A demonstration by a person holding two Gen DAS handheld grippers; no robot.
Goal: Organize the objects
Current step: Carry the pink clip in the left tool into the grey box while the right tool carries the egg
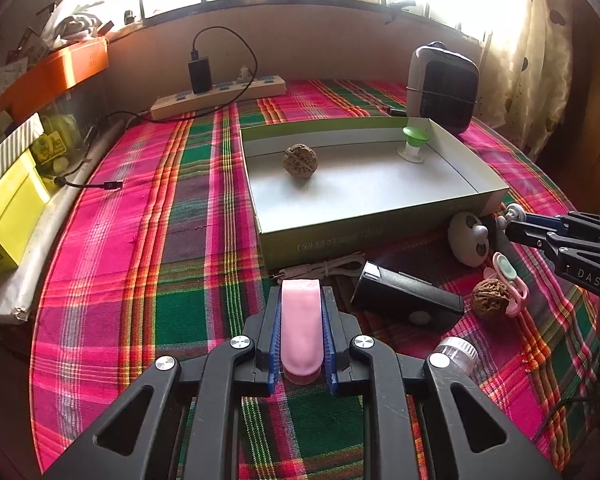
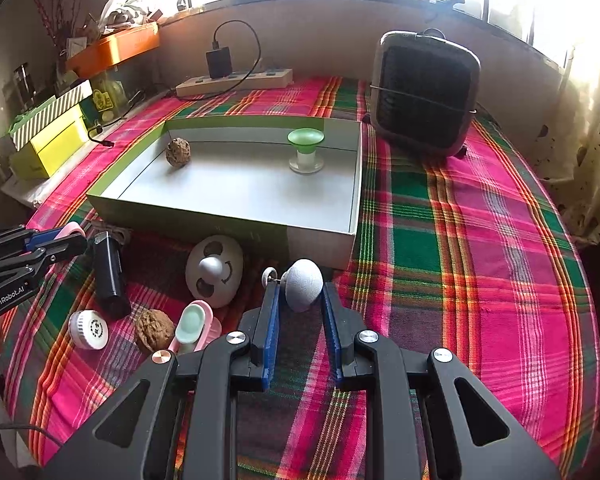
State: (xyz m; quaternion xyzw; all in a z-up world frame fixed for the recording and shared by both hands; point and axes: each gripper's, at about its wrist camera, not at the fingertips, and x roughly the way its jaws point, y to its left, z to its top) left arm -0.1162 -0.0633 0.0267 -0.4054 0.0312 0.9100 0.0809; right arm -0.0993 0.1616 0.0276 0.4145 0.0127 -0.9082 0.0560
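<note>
Two claws over one plaid-covered surface (image 2: 480, 248). Left claw (image 1: 301, 320) clamped on one pink oblong piece (image 1: 301, 328), blue pads pressed to both its flanks, poised above the cloth at 6 o'clock of the box. Right claw (image 2: 298, 308) nearly closed around one grey ball (image 2: 303, 285) with a small wire loop on its side, held between the blue pads just at 6 o'clock of the box's near wall. One shallow green-sided box (image 2: 320, 246) mid-surface, holding two things: one walnut (image 2: 178, 152) toward its 10 o'clock corner, one green-topped spool (image 2: 306, 151) toward 1 o'clock, well apart from each other. Outside the box, along its near side in the right wrist view, six loose things: one white egg-shaped case (image 2: 215, 270) with a face-like pattern, one second walnut (image 2: 154, 335) at 7 o'clock of that case, one pink-and-mint clip (image 2: 194, 326) touching the walnut's right side, one white round cap (image 2: 88, 330) at 9 o'clock of the walnut, one black block-shaped device (image 2: 109, 276) lying at 11 o'clock of the cap, and one white cable (image 1: 328, 267) seen from the left wrist, against the box's near wall. Two walnuts in all, then: one boxed, one out. At the far edge, one power strip (image 2: 236, 82) with one black charger (image 2: 219, 62) plugged in at 12 o'clock, and one dark fan heater (image 2: 426, 94) at 2 o'clock of the box.
</note>
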